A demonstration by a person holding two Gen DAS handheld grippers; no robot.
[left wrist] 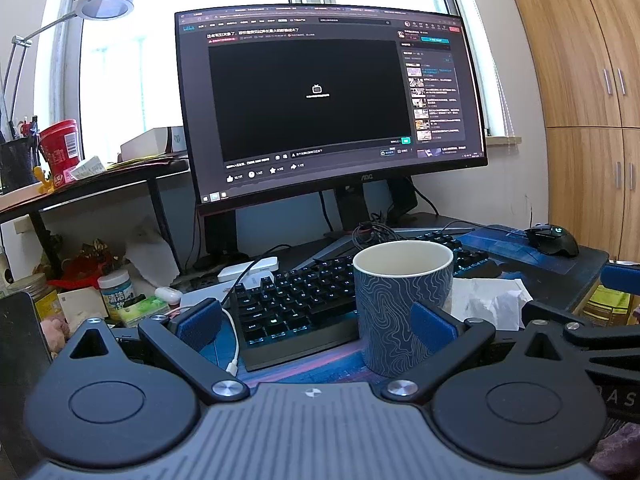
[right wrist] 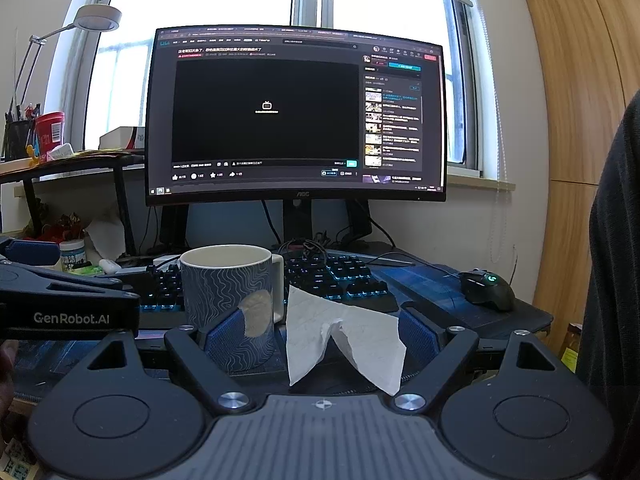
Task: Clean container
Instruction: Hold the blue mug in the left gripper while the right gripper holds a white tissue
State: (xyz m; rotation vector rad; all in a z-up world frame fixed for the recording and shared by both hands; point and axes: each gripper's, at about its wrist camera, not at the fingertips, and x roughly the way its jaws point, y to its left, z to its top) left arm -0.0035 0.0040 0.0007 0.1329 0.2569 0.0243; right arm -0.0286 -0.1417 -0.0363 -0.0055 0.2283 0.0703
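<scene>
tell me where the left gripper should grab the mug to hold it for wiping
Grip the mug across its lower wall, coming straight from the front. It stands upright with straight sides, and its handle, seen in the right wrist view, points right toward the tissue.

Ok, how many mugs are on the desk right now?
1. The blue patterned mug stands upright in front of the keyboard, left of the crumpled tissue. Clutter on the left could hide others.

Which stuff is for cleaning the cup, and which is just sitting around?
For the job: cup, tissue, left claw, right claw.
Just lying about: keyboard, mouse, screen, lamp, red tub.
</scene>
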